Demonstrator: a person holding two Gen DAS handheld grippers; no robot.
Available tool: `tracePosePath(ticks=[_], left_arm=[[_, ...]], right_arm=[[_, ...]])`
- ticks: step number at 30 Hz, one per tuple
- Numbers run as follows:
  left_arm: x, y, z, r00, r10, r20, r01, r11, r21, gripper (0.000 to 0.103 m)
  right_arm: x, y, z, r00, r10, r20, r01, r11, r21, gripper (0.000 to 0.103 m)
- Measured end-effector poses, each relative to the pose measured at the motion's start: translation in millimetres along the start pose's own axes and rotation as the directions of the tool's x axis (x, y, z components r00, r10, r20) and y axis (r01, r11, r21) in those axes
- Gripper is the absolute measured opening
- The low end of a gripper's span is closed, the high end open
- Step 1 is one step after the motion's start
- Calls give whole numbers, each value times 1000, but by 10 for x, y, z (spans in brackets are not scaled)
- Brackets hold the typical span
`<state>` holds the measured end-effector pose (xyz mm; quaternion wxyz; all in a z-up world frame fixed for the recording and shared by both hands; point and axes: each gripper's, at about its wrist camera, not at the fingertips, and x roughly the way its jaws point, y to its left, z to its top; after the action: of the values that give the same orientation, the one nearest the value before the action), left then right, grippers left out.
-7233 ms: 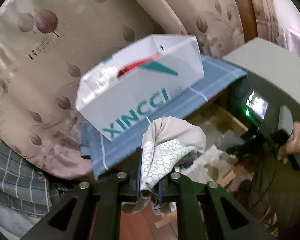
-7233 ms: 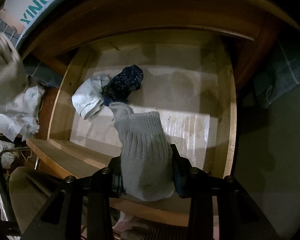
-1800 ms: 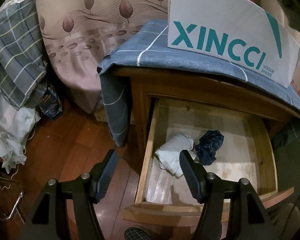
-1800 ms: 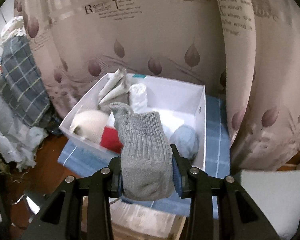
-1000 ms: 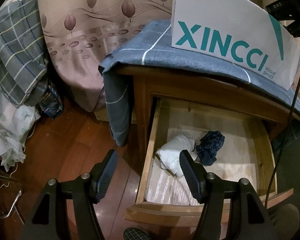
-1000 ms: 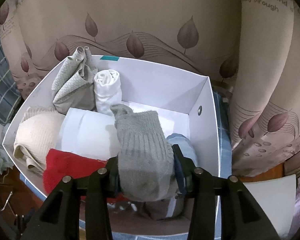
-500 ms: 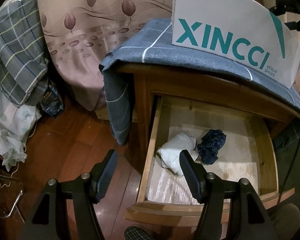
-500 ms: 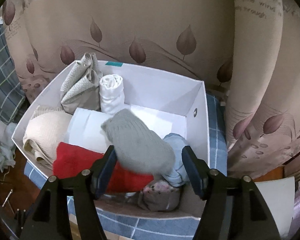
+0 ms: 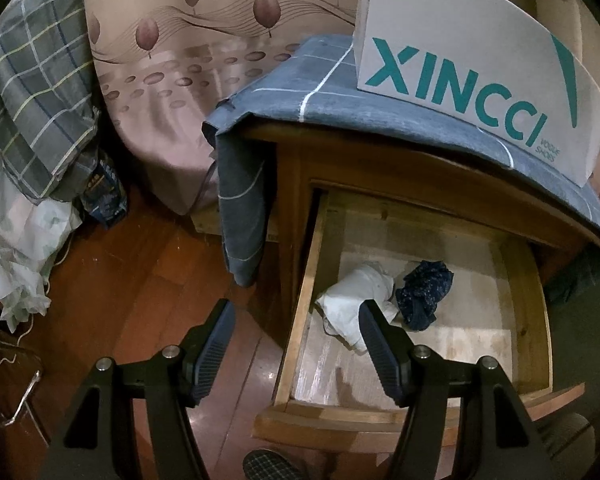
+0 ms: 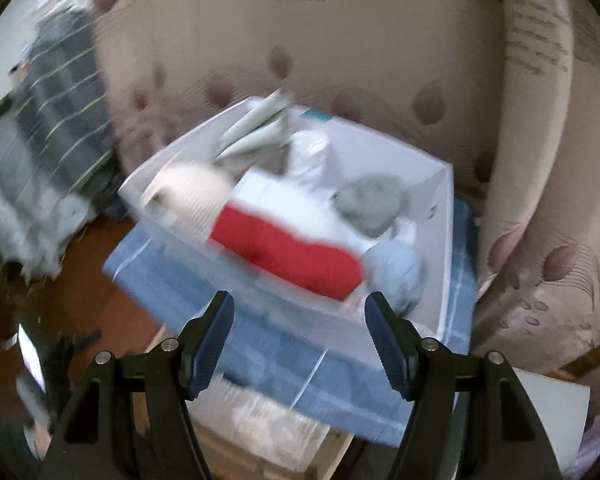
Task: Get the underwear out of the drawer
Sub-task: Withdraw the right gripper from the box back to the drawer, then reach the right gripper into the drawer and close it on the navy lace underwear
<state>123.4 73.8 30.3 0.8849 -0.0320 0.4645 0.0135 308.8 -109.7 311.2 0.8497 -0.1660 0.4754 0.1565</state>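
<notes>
While both sets of tongs stand spread wide with nothing between their pads, the left gripper (image 9: pixel 296 326) hangs above the pulled-out wooden drawer (image 9: pixel 306 276), one finger over the drawer's left side, the other over the wooden floor (image 9: pixel 140 280) beside it. Two pieces of underwear lie in the drawer, toward its left rear: a crumpled white piece (image 9: pixel 356 304) near the left wall, partly hidden by the left gripper's finger, and a dark blue patterned piece (image 9: pixel 424 294) touching it on the side away from that wall. The rest of the drawer bottom shows bare pale wood.

Above the drawer, a blue checked cloth (image 9: pixel 300 92) covers the top of the wooden nightstand (image 9: pixel 292 184) and hangs down its left side. On the cloth, over the drawer, stands a white shoe box (image 9: pixel 460 64) printed XINCCI in teal. A leaf-patterned curtain (image 9: pixel 204 40) hangs behind the nightstand, and a plaid blanket (image 9: pixel 32 92) is heaped well to the left of the drawer.

The right gripper (image 10: pixel 298 316) is raised over the same white shoe box (image 10: pixel 444 216), seen in a motion-blurred frame. Inside the box lie a grey sock (image 10: pixel 370 204), a red garment (image 10: pixel 288 250), a cream bundle (image 10: pixel 196 188), a pale blue roll (image 10: pixel 396 268) and grey-white folded pieces (image 10: pixel 260 128) at the back.
</notes>
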Motion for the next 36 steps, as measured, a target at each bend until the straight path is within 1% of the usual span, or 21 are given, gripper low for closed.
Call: tracePosePath(ticks=[3,6,8,11,15,17,20,24,25,26,27,30,32,35,36], left_arm=[[-5,28,2,1000,-3,1,3,1000,-18,66],[-18,85,10,1000,-11,6,12,999,-47,66],[-19,125,16,1000,-12,5,12,997,-70,66],[-27,197,11,1000,-15,6,16,994,-107,66],[-46,271,3,1000,-18,12,20,989,-150,66],[-55,296,5,1000,-23,14,25,987,-158,66],[-61,334,9,999,-27,19,30,984,-175,66],[-61,415,0,999,-34,24,38,977,-212,66],[-48,432,2,999,-39,20,43,975,-219,66],[-32,444,1,999,-49,14,51,974,-223,66],[-15,454,2,998,-57,8,57,973,-225,66],[-14,480,4,998,-57,12,58,972,-229,66],[-6,487,3,998,-57,10,58,971,-231,66],[-3,522,4,998,-65,16,67,967,-247,66],[1,528,6,998,-68,16,70,966,-251,66]], right_arm=[[-12,150,-206,999,43,-14,-44,998,-48,65],[21,282,-429,994,107,-33,-109,990,-88,65],[113,377,-574,989,133,-62,-139,983,-119,65],[360,543,-795,976,170,-135,-191,968,-161,63],[756,751,-1050,955,174,-240,-224,954,-198,60],[933,825,-1122,949,160,-271,-222,950,-218,58],[1231,957,-1189,937,131,-323,-234,924,-304,56],[1596,1022,-1227,911,84,-403,-270,862,-430,56],[1687,1050,-1230,904,70,-421,-282,839,-466,56],[1760,1085,-1223,905,46,-423,-276,820,-501,56],[1840,1130,-1209,899,32,-436,-287,795,-534,56],[1977,1195,-1197,894,12,-448,-311,737,-600,57],[2086,1275,-1214,890,-7,-455,-328,684,-652,57],[2237,1380,-1300,886,-56,-460,-342,592,-730,56],[2282,1412,-1319,889,-77,-451,-335,561,-756,56]])
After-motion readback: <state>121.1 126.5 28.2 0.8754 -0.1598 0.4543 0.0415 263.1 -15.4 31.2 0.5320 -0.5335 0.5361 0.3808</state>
